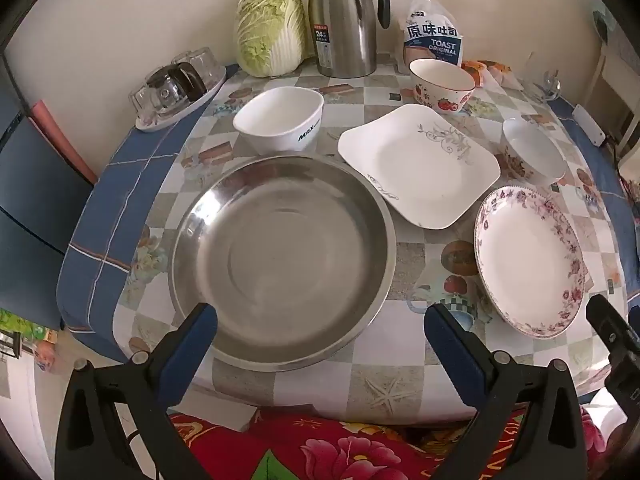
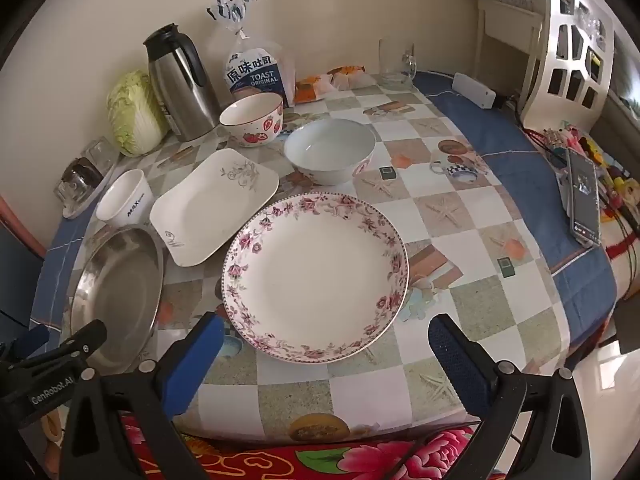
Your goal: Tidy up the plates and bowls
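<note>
A wide steel pan (image 1: pixel 280 264) (image 2: pixel 116 292) lies near the table's front edge, right ahead of my open left gripper (image 1: pixel 320 320), which holds nothing. To its right lie a white square plate (image 1: pixel 420 164) (image 2: pixel 212 204) and a round flower-rimmed plate (image 1: pixel 528 260) (image 2: pixel 316 276). My right gripper (image 2: pixel 326 332) hovers open over the near rim of the flowered plate, empty. Behind stand a white square bowl (image 1: pixel 280 120) (image 2: pixel 126 200), a strawberry bowl (image 1: pixel 440 84) (image 2: pixel 252 120) and a pale floral bowl (image 1: pixel 532 152) (image 2: pixel 330 148).
Along the wall stand a cabbage (image 1: pixel 270 28), a steel thermos jug (image 1: pixel 344 20), a toast bag (image 1: pixel 434 32) and a tray of upturned glasses (image 1: pixel 176 88). A phone (image 2: pixel 584 196) lies off the table's right side. The checked tablecloth (image 2: pixel 460 220) shows bare at front right.
</note>
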### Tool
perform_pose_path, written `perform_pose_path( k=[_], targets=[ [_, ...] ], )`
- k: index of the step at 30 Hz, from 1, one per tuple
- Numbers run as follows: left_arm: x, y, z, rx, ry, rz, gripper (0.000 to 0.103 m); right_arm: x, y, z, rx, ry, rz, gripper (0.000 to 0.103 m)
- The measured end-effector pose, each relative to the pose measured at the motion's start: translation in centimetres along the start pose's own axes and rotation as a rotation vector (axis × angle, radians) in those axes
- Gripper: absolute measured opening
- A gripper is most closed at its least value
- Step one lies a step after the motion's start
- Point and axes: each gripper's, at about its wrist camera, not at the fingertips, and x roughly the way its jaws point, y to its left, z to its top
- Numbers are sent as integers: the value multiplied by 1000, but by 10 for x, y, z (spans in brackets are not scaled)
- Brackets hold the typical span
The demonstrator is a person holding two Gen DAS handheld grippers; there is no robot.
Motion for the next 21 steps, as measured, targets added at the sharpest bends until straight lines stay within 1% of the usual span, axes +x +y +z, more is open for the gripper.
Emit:
perform_pose_path(
  k=[2, 3, 4, 6, 8, 10, 21],
  targets=[
    [1, -2, 0, 3, 3, 17, 103, 1, -2, 0, -9, 5, -3, 103],
    [2, -11, 2, 0, 16, 36, 103, 1, -5, -1, -12, 8, -2, 103],
    [2, -17, 3, -1, 20, 44, 103, 3, -3, 3, -25, 17, -23, 103],
    [4, -2, 1, -35, 11, -17, 103, 1, 1, -1, -41, -6, -54, 103],
    [2, -2, 1, -39, 13, -17, 103, 0, 6, -2, -51, -11, -73, 103],
    [3, 5, 0, -37, 11, -23, 103, -1, 7, 0, -53, -11, -70, 103],
    [2, 4, 1, -32, 4, -21, 103, 0, 10, -1, -66, -11, -79, 103]
  ],
)
